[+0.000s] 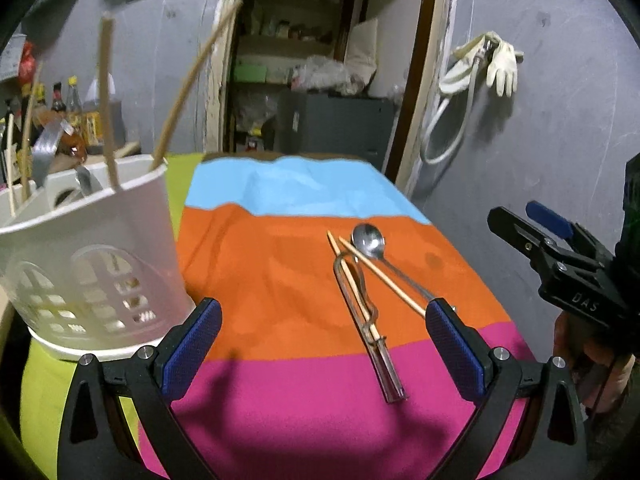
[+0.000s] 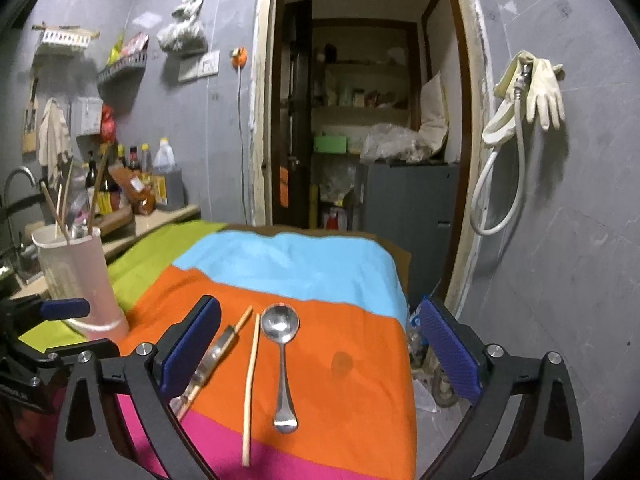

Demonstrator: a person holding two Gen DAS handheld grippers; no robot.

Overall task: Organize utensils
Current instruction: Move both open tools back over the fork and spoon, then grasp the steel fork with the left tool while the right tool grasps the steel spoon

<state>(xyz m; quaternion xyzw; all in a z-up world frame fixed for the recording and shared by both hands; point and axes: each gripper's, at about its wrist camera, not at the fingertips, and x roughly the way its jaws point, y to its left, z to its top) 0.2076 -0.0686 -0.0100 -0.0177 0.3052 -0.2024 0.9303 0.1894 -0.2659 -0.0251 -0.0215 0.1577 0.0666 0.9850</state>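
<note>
A: Where do the utensils lie, left to right?

B: The holder [image 1: 92,256] stands far left. Peeler [image 2: 212,360], chopstick [image 2: 251,384] and spoon [image 2: 282,360] lie on the cloth [image 2: 360,360].

A: Grip advice?

B: Both our grippers, left [image 1: 324,352] and right [image 2: 320,356], stand spread and empty. We judge the spoon stiff and slippery; take it mid-handle.

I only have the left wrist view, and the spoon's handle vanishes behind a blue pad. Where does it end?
Observer: The right wrist view shows the whole spoon. Its handle end rests on the orange stripe.
Operator: Is the other gripper holding anything?
Observer: No. The right gripper is open, its fingers wide apart, gripping nothing.
Operator: What's beyond the white holder?
Observer: A curved metal tap rises behind the white holder, on its left.
</note>
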